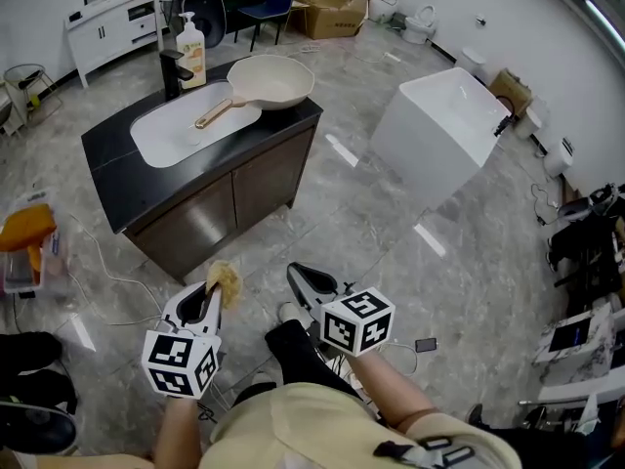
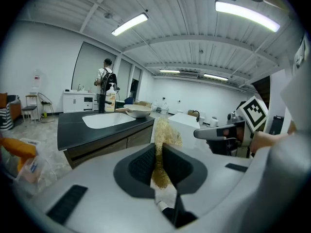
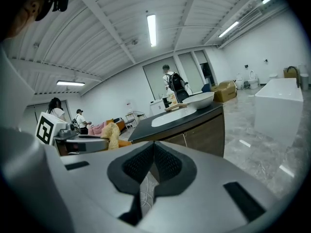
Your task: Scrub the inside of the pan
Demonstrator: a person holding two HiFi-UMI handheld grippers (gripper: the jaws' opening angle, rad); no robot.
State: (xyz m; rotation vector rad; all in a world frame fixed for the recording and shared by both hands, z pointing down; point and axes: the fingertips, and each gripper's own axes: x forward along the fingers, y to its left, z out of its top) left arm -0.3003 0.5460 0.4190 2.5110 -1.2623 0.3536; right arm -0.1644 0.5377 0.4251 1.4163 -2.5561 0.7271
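Note:
A cream pan (image 1: pixel 270 80) with a wooden handle rests on the right end of the black counter (image 1: pixel 107 161), its handle over the white sink basin (image 1: pixel 186 131). It also shows far off as the pan (image 2: pixel 137 111) and the pan (image 3: pixel 200 99). My left gripper (image 1: pixel 215 288) is shut on a yellowish scrubbing sponge (image 1: pixel 227 278), which sticks up between the jaws as the sponge (image 2: pixel 163 149). My right gripper (image 1: pixel 306 279) is shut with nothing held, the jaws touching at the right gripper (image 3: pixel 153 152). Both hang low over the floor, well short of the cabinet.
A soap bottle (image 1: pixel 191 52) and a dark tap (image 1: pixel 174 71) stand behind the basin. A white block-shaped unit (image 1: pixel 439 135) stands to the right of the cabinet. A person with a backpack (image 2: pixel 105 84) stands far behind. An orange item (image 1: pixel 27 228) lies at the left.

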